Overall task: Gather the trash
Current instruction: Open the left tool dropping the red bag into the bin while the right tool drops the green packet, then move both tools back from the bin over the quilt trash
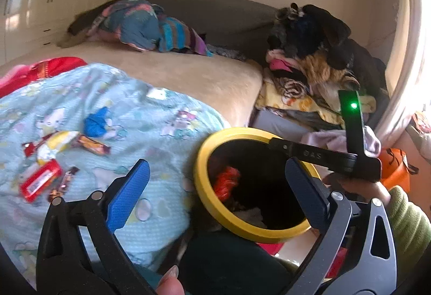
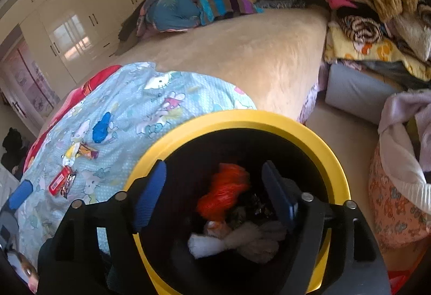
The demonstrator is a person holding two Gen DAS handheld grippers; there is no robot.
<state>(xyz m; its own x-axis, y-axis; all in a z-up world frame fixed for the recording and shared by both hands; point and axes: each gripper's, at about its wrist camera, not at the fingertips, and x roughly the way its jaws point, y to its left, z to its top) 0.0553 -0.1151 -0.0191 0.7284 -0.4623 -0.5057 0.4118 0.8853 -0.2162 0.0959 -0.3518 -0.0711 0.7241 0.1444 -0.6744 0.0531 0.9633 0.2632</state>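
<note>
A black bin with a yellow rim (image 2: 242,119) stands against the bed and holds crumpled orange-red trash (image 2: 223,192) and white tissue (image 2: 242,241). My right gripper (image 2: 215,189) hangs open over the bin's mouth with nothing between its pads. My left gripper (image 1: 215,192) is open and empty at the bin's left rim (image 1: 200,168). On the light blue cartoon blanket (image 1: 161,160) lie a blue crumpled scrap (image 1: 97,123), a yellow-white wrapper (image 1: 54,145), an orange bar wrapper (image 1: 94,148), a red pack (image 1: 40,183) and a small brown wrapper (image 1: 64,183).
The bed's beige cover (image 1: 188,71) carries a heap of striped clothes (image 1: 142,25). More clothes are stacked on a grey box (image 2: 358,90) to the right. A floral laundry basket (image 2: 396,208) stands right of the bin. White wardrobes (image 2: 80,11) line the far wall.
</note>
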